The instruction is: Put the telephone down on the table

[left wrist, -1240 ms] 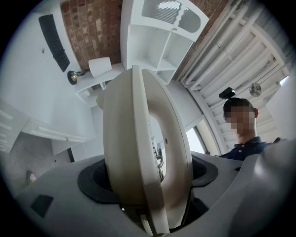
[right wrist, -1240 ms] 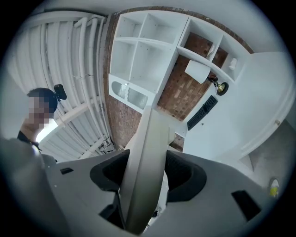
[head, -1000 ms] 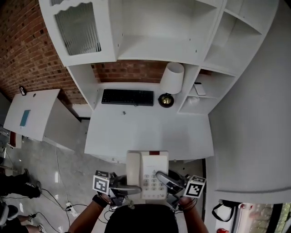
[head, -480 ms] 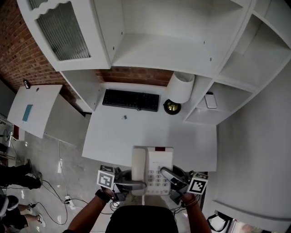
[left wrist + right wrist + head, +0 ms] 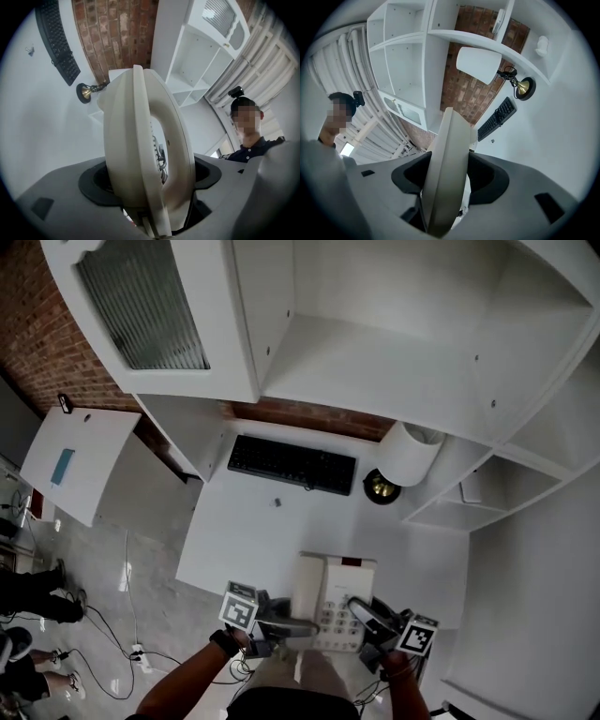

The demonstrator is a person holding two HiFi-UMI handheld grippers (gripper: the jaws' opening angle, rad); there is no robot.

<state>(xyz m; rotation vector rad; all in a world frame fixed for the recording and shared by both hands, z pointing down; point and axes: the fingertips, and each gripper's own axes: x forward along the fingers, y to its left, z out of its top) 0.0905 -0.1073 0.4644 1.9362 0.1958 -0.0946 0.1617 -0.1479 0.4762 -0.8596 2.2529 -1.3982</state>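
At table [image 5: 246, 542] rear keyboard [image 5: 292, 464], lamp [image 5: 410, 453] to its right; telephone [image 5: 336, 601] over near edge.

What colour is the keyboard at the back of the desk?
Black. The flat rectangular keyboard shows best in the head view.

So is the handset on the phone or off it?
On: the handset lies along the left side of the phone, with the left gripper shut across it.

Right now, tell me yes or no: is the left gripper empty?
No, the left gripper has its fingers shut on the cream telephone, which stands between them in the left gripper view.
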